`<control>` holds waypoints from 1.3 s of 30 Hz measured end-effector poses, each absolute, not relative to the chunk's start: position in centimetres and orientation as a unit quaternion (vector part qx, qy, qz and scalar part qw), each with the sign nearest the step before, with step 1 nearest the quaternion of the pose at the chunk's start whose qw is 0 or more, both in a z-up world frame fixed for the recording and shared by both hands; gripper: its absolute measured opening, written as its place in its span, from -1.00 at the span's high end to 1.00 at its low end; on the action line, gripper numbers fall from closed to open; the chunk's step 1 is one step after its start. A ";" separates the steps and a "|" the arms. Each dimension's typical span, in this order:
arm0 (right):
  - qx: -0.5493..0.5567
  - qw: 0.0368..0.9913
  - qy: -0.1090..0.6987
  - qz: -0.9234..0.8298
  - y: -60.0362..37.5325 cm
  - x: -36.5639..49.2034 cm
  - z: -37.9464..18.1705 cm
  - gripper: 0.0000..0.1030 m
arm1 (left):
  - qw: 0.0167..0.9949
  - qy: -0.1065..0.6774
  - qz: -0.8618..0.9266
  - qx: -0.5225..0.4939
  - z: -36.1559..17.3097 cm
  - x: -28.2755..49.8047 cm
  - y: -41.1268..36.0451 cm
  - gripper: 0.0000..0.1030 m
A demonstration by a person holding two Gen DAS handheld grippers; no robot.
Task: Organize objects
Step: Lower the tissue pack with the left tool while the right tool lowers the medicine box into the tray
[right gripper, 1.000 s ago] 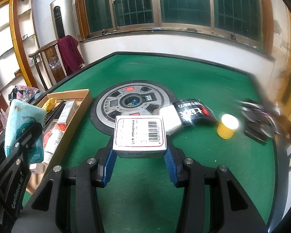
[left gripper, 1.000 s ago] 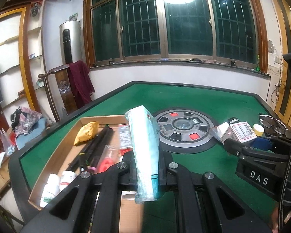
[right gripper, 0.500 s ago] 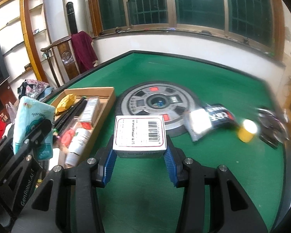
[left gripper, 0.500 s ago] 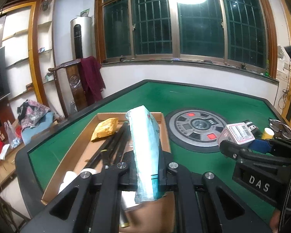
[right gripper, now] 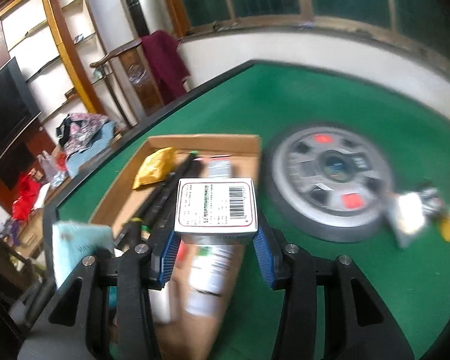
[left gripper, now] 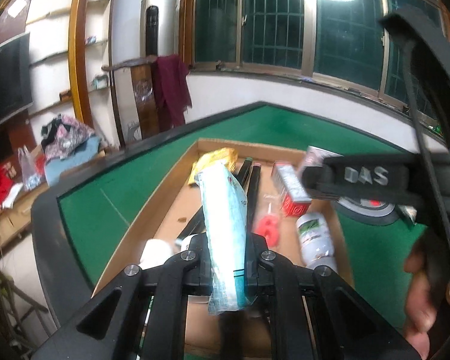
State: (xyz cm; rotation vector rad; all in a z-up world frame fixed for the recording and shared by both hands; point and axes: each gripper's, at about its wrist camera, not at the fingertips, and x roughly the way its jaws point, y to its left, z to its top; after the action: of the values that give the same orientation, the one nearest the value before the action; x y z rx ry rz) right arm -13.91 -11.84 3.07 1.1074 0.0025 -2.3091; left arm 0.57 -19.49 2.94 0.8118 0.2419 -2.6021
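Note:
My left gripper (left gripper: pixel 226 265) is shut on a pale blue tissue pack (left gripper: pixel 225 225) that stands upright between its black fingers, held above the near end of a flat cardboard tray (left gripper: pixel 165 210). In the right wrist view my right gripper (right gripper: pixel 214 244) is shut on a white box (right gripper: pixel 216 205) with a barcode label, gripped by blue pads (right gripper: pixel 168 247) over the tray (right gripper: pixel 201 141). The right gripper (left gripper: pixel 321 177) with its box also shows at the right of the left wrist view, over the tray's far right corner. The tissue pack (right gripper: pixel 75 243) appears at the lower left of the right wrist view.
The tray holds a yellow packet (left gripper: pixel 216 159), black rods (left gripper: pixel 252 180), a red and white box (left gripper: pixel 291 189), a red item (left gripper: pixel 267 225) and a white bottle (left gripper: pixel 315 237). A round grey hub (right gripper: pixel 330 180) sits mid-table on green felt (right gripper: pixel 315 96). Small items (right gripper: pixel 411 213) lie right of it.
Both grippers have swung left with their loads and are now above the cardboard tray. The right gripper's box has moved from over the green felt to over the tray.

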 end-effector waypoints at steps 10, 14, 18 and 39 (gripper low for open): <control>0.468 0.296 0.018 -0.832 -16.9 -16.7 0.0 0.15 | 0.170 0.139 -0.920 0.325 1.9 -0.5 -20.9 0.79; 0.465 0.303 0.034 -0.832 -17.8 -16.6 -0.1 0.15 | 0.158 0.172 -0.913 0.334 1.3 -0.8 -21.6 0.74; 0.486 0.297 0.030 -0.821 -17.9 -17.1 -0.8 0.11 | 0.150 0.183 -0.911 0.338 1.0 -0.7 -22.0 0.64; 0.444 0.324 0.001 -0.835 -13.7 -15.3 1.7 -0.10 | 0.149 0.218 -0.920 0.291 3.0 1.1 -21.7 -0.26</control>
State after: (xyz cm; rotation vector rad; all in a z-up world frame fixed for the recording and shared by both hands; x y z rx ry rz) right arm -15.31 -13.70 1.75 1.1635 0.0030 -2.1911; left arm 1.07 -21.69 2.96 0.8352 0.6264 -2.6435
